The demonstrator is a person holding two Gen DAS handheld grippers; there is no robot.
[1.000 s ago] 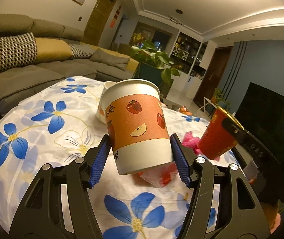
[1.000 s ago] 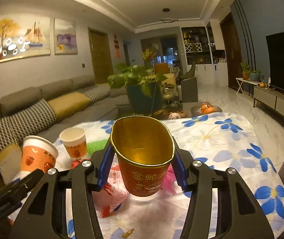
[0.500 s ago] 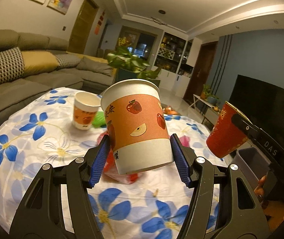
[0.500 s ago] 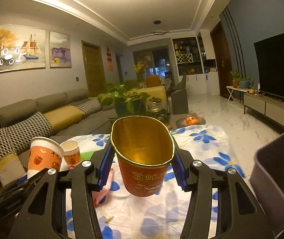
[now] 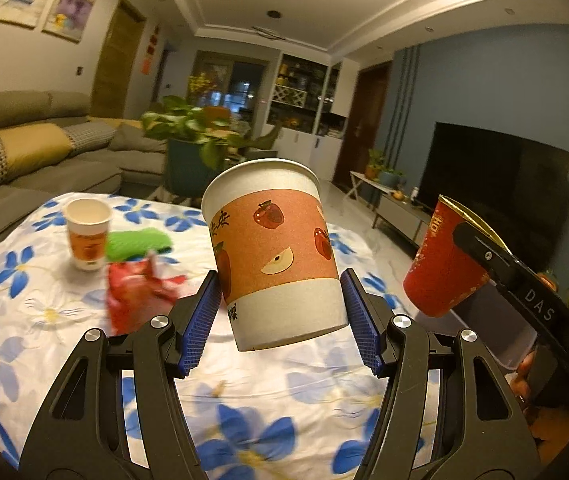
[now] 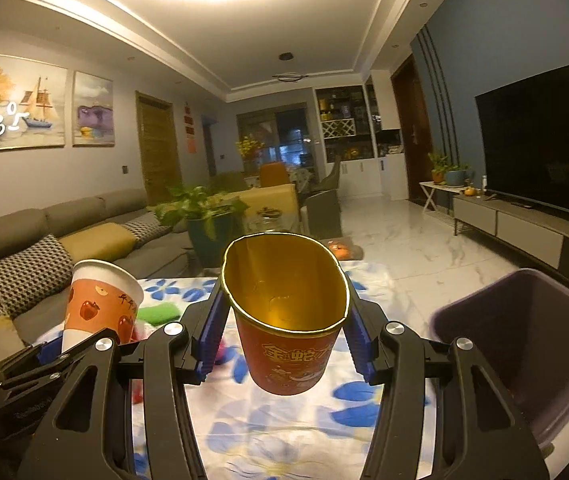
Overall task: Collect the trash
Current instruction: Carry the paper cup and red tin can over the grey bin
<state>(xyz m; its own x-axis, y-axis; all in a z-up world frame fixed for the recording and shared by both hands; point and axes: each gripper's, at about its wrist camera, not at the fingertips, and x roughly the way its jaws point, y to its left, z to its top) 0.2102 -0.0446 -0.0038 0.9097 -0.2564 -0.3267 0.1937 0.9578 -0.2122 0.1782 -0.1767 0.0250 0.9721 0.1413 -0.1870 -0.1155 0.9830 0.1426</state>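
Observation:
My left gripper (image 5: 280, 320) is shut on an orange paper cup with apple prints (image 5: 272, 256), held above the flowered tablecloth (image 5: 44, 320). My right gripper (image 6: 284, 340) is shut on a red cup with a gold lining (image 6: 288, 320), squeezed oval, also lifted off the table. Each view shows the other hand's cup: the red cup (image 5: 440, 272) at the right, the orange cup (image 6: 100, 304) at the left. On the table remain a second orange paper cup (image 5: 86, 236), a green wrapper (image 5: 136, 242) and a red wrapper (image 5: 136, 296).
A dark purple bin (image 6: 524, 344) stands off the table's right edge, close to the right gripper. A grey sofa (image 6: 64, 240) runs along the left, a potted plant (image 5: 192, 148) behind the table, a TV and low cabinet (image 6: 524, 224) on the right.
Both grippers have lifted and swung right with their cups. The table has dropped lower and further left in view, and the purple bin has come in larger at the right.

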